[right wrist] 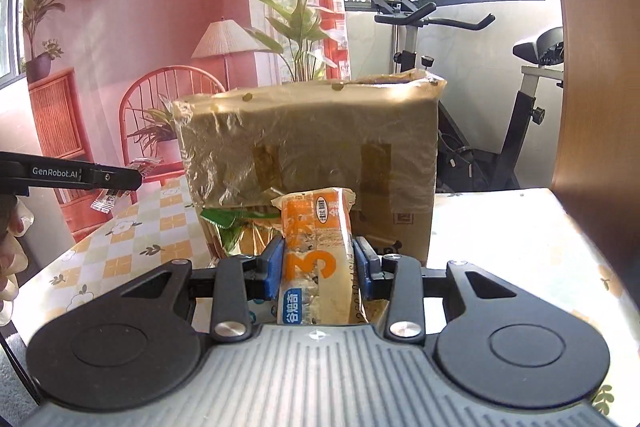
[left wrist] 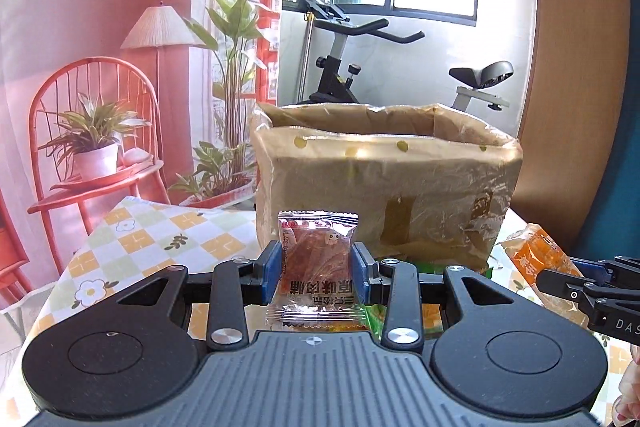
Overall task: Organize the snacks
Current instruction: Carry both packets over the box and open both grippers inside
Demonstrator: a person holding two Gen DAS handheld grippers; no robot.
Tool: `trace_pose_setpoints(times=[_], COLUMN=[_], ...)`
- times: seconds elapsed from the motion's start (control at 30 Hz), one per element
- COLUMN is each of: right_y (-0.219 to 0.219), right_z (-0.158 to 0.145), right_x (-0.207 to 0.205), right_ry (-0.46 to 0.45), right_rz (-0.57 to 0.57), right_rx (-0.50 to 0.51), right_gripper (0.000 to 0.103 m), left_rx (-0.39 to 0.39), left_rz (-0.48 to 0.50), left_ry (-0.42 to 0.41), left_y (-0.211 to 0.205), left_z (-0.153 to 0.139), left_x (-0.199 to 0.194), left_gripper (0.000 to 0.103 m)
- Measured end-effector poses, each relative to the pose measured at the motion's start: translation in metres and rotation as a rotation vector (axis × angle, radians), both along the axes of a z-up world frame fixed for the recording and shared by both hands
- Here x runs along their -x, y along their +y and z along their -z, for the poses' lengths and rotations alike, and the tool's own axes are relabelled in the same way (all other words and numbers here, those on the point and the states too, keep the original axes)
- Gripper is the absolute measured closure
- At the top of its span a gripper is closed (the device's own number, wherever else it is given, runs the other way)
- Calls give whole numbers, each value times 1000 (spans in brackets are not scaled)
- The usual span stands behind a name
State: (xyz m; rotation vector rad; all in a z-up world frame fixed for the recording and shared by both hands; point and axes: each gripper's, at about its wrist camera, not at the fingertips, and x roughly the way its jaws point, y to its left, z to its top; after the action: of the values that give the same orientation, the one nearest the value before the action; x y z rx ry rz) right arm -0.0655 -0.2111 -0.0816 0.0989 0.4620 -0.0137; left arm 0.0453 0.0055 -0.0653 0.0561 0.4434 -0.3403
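Note:
My left gripper [left wrist: 316,267] is shut on a clear packet of dried meat [left wrist: 316,251] and holds it upright in front of an open, tape-wrapped cardboard box [left wrist: 384,179]. My right gripper [right wrist: 319,267] is shut on an orange and white cracker pack [right wrist: 318,251], held upright before the same box [right wrist: 308,143]. The right gripper and its orange pack [left wrist: 536,259] show at the right edge of the left wrist view. The left gripper [right wrist: 120,177] with its packet shows at the left of the right wrist view.
A green snack bag [right wrist: 232,227] lies on the checked tablecloth [right wrist: 132,239] against the box's front. An exercise bike [left wrist: 352,67] stands behind the table. A wooden panel [right wrist: 592,67] rises at the right.

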Motion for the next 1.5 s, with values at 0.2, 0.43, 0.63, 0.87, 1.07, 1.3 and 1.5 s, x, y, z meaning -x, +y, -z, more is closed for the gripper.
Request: trace_pose_setpoints(times=[0.2, 0.43, 0.63, 0.87, 1.07, 1.3, 1.5], right_y=[-23, -46, -59, -72, -76, -63, -47], right_z=[-56, -95, -83, -53, -51, -63, -70], right_x=[-43, -129, -194, -219, -209, -182, -155], right_ry=[-106, -119, -48, 56, 77, 55, 35], right_rz=[8, -8, 2, 56, 89, 67, 40], right_rx=[-2, 29, 24, 8, 14, 35, 45], right_gripper=[65, 65, 65, 64, 51, 51, 51], left_rx=[52, 47, 29, -15, -21, -16, -14], left_rz=[5, 11, -13, -12, -3, 11, 19], left_ry=[-65, -102, -73, -6, 28, 18, 16], left_y=[-19, -48, -64, -67, -58, -46, -31], left_z=[-43, -69, -65, -44, -35, -43, -47], left_x=[-39, -105, -157, -184, -181, -159, -131], left_gripper=[64, 64, 64, 60, 50, 46, 46])
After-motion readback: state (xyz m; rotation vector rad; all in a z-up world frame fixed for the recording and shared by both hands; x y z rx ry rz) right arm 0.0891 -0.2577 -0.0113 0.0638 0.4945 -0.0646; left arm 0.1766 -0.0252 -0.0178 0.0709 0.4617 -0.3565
